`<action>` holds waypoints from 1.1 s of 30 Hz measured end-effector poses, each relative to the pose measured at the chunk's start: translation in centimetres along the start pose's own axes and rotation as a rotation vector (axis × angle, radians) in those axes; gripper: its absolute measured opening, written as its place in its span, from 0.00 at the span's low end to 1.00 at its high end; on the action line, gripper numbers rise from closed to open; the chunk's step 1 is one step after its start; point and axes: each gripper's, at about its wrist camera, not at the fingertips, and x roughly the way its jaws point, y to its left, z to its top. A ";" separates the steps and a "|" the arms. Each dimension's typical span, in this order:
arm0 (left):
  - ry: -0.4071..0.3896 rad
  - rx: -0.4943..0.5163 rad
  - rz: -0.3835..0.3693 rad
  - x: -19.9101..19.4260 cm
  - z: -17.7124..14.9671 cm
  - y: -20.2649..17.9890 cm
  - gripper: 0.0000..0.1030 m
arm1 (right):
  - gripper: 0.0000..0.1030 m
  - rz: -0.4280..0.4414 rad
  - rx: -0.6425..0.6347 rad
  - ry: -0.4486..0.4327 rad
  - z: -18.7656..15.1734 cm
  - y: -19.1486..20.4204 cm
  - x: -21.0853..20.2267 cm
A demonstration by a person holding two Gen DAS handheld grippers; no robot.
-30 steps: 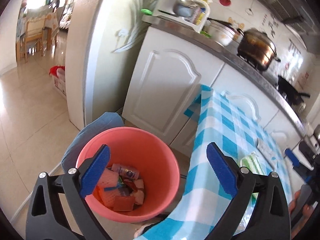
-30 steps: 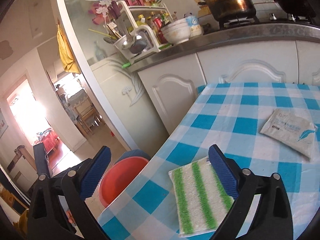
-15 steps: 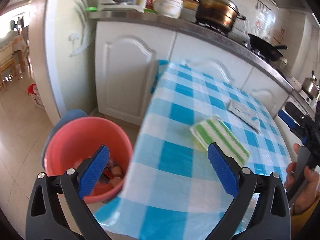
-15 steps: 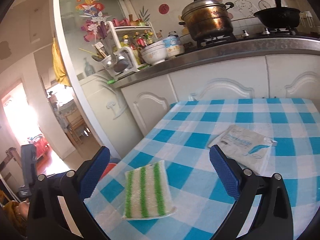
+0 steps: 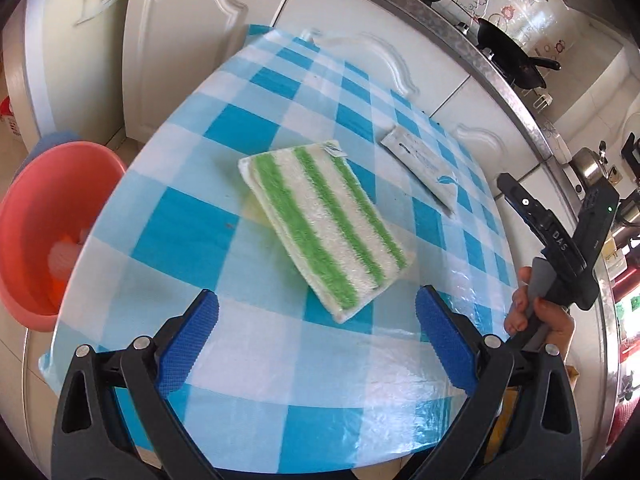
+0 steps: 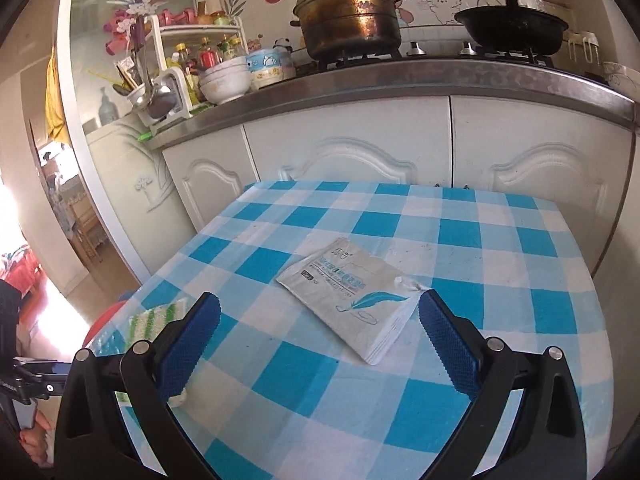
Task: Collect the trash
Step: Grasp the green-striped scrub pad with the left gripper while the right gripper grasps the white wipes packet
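Note:
A white packet with a blue feather print (image 6: 352,296) lies on the blue checked tablecloth (image 6: 460,400); it also shows in the left wrist view (image 5: 424,164). My right gripper (image 6: 318,344) is open and empty, just in front of the packet. A green-and-white striped cloth (image 5: 320,220) lies mid-table; it also shows in the right wrist view (image 6: 154,318). My left gripper (image 5: 314,340) is open and empty, just short of the cloth. A pink bin (image 5: 44,200) holding trash stands on the floor left of the table.
White cabinets (image 6: 360,152) and a steel counter (image 6: 400,76) run behind the table. On it stand a brass pot (image 6: 348,16), a black wok (image 6: 512,28), bowls and a utensil rack (image 6: 160,76). The right gripper's handle and hand (image 5: 556,248) are at the table's right side.
The left gripper swung from above the pink bin to over the table, close to the striped cloth. The right gripper moved from the cloth toward the white packet. Both stayed open.

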 end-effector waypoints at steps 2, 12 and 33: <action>0.011 -0.008 -0.009 0.7 0.2 -0.9 0.96 | 0.96 -0.012 -0.082 0.051 0.6 0.2 1.6; 0.037 0.026 0.079 4.2 1.9 -3.9 0.96 | 0.96 -0.015 -0.289 0.244 2.0 -0.9 8.7; 0.028 0.247 0.238 8.8 4.0 -6.8 0.96 | 0.93 0.028 -0.243 0.361 -0.2 -2.0 11.4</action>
